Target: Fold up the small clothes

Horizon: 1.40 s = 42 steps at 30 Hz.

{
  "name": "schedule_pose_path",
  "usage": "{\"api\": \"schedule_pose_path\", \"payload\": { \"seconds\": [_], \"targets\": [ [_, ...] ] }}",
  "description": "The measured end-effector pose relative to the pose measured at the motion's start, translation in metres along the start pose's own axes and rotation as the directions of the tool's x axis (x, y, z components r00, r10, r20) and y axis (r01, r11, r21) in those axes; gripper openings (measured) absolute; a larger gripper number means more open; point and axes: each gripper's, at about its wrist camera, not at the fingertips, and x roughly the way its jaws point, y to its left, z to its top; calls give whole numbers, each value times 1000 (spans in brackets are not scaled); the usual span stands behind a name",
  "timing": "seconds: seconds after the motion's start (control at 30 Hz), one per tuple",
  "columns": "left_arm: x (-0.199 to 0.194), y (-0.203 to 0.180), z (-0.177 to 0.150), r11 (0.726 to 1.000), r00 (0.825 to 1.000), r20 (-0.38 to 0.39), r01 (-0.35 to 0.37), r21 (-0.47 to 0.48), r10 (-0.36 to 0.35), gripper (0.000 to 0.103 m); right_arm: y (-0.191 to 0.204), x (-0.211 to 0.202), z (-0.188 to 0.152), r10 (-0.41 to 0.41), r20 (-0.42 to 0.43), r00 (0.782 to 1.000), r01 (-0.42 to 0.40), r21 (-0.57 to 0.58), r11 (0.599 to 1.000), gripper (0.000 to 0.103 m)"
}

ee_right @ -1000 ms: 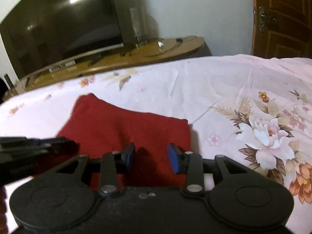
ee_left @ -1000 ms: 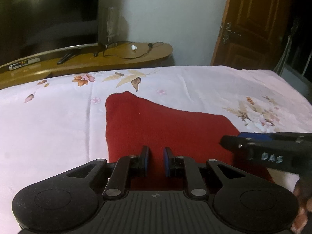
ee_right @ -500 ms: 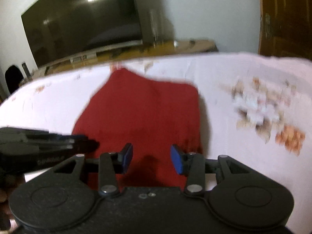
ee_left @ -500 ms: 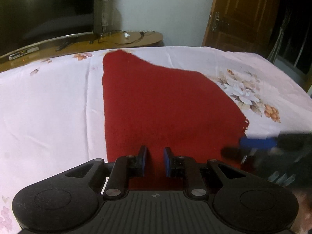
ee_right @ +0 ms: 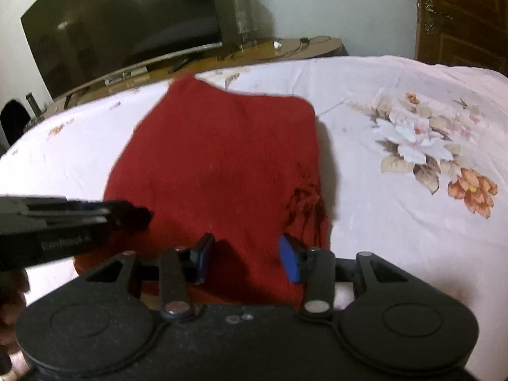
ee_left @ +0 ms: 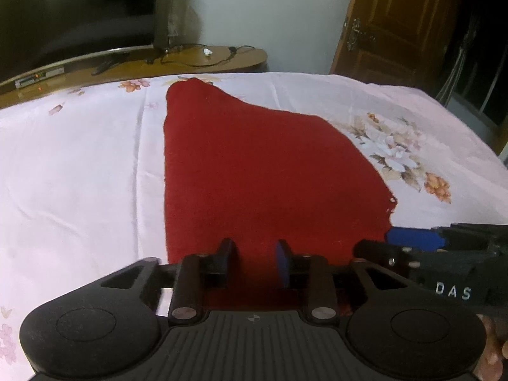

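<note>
A: The left tongs (ee_left: 254, 258) are spread apart, with red fabric showing in the gap between the pads and nothing pinched. They sit at the near edge of the red cloth (ee_left: 260, 171).

B: And the right tongs (ee_right: 246, 258)?

A: Spread wider, also gripping nothing. The cloth's near edge lies right below them, with a few loose red threads by the right pad.

B: Where does the cloth lie?

A: Flat on the bed (ee_left: 79, 165), on a pale pink sheet printed with flowers. It is broad at the near end and narrows to a rounded point at the far end. In the right wrist view it (ee_right: 222, 165) looks slightly blurred.

B: Can each tool be seen from the other camera?

A: Yes. The right one (ee_left: 403, 244) reaches in from the right side of the left wrist view, its tips over the cloth's near right corner. The left one (ee_right: 133, 214) comes in from the left side of the right wrist view, over the cloth's left edge.

B: Behind the bed?

A: A wooden TV stand (ee_left: 197, 60) with a dark television (ee_right: 120, 25), and a brown door (ee_left: 397, 25) to the right.
</note>
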Motion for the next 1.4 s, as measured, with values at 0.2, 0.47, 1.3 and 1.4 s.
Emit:
{"api": "schedule_pose_path", "payload": {
  "seconds": [0.2,0.47,1.3,1.4],
  "targets": [
    [-8,-6,8,1000,1000,23,-10,17,9,54,-3,-8,12,17,41,999,-18,33,999,45],
    [-6,4,30,999,998,52,-38,-26,39,56,-6,-6,29,4,75,997,-8,45,999,46],
    [53,39,50,988,998,6,-64,-138,65,79,-10,58,61,-73,35,997,75,-43,996,62],
    [48,43,51,988,999,6,-43,-145,45,79,-16,49,64,-56,57,997,57,-15,998,65]
  ]
}}
